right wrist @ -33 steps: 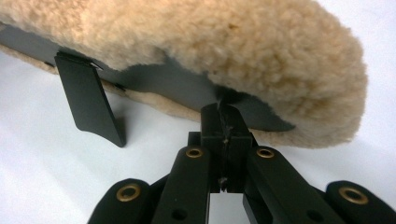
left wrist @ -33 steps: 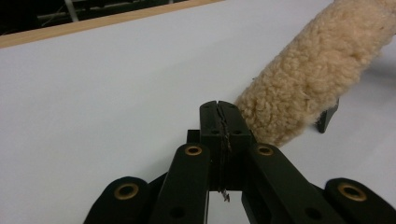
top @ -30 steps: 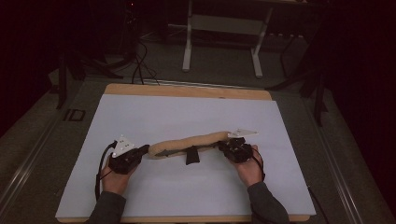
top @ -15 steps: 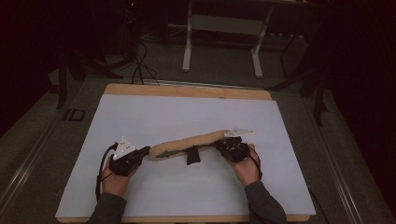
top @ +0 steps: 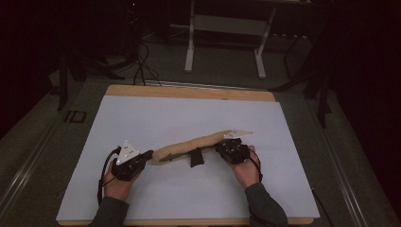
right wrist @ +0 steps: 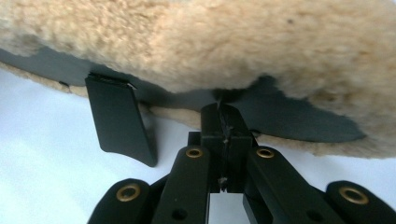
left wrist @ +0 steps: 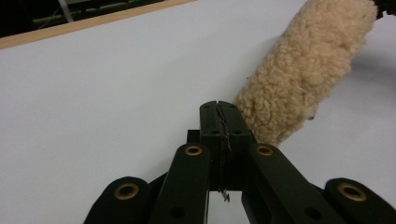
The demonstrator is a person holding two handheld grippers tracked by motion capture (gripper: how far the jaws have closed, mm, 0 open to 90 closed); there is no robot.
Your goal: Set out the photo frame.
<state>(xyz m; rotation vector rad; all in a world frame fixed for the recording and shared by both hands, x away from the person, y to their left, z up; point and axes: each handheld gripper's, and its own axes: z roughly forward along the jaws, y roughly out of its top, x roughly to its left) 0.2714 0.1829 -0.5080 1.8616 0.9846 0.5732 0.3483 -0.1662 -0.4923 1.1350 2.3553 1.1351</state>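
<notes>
A long tan fleece cover [top: 198, 144] with a black lining [right wrist: 299, 121] and a short black tab [top: 196, 158] stretches between my two grippers on the white sheet [top: 189, 113]. My left gripper [top: 150, 155] is at the cover's left end. Its jaws are shut [left wrist: 219, 106], and the fleece [left wrist: 303, 70] lies against the right jaw, not between the tips. At the cover's right end my right gripper [top: 218, 147] is shut [right wrist: 223, 107], its tips pinching the edge of the black lining. The tab [right wrist: 121, 121] hangs down just left of them.
The white sheet covers a wooden tabletop [top: 189, 92]. Behind the table are a metal stand [top: 224, 42] and cables on the dark floor [top: 142, 66]. Each gripper's cable trails toward the person's sleeves at the near edge.
</notes>
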